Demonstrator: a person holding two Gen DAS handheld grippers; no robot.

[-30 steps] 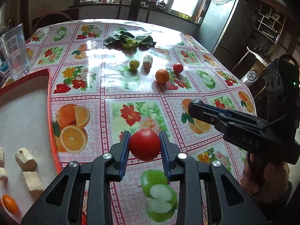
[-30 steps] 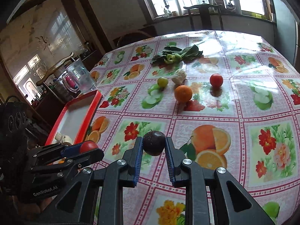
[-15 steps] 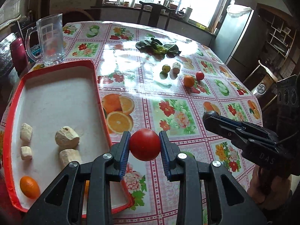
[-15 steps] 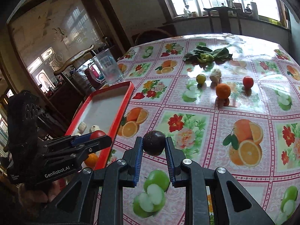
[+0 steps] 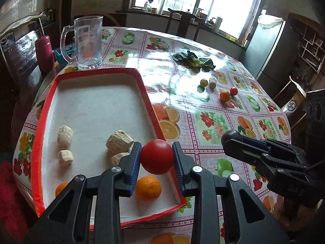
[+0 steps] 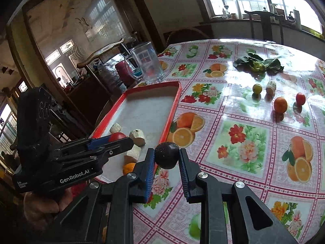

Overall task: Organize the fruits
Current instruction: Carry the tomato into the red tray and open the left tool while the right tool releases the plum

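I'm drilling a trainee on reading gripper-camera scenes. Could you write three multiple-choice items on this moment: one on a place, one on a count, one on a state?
1. Where does the glass mug stand?
A. beyond the red tray's far end
B. inside the tray
C. beside the leafy greens

2. How many oranges lie in the tray?
A. none
B. two
C. five

3. What does the right claw hold?
A. nothing
B. a green lime
C. a dark plum

Key: 1 A, the mug sits past the far rim; 2 B, an orange and another show near the tray's near end; 3 C, the pads clamp the plum.
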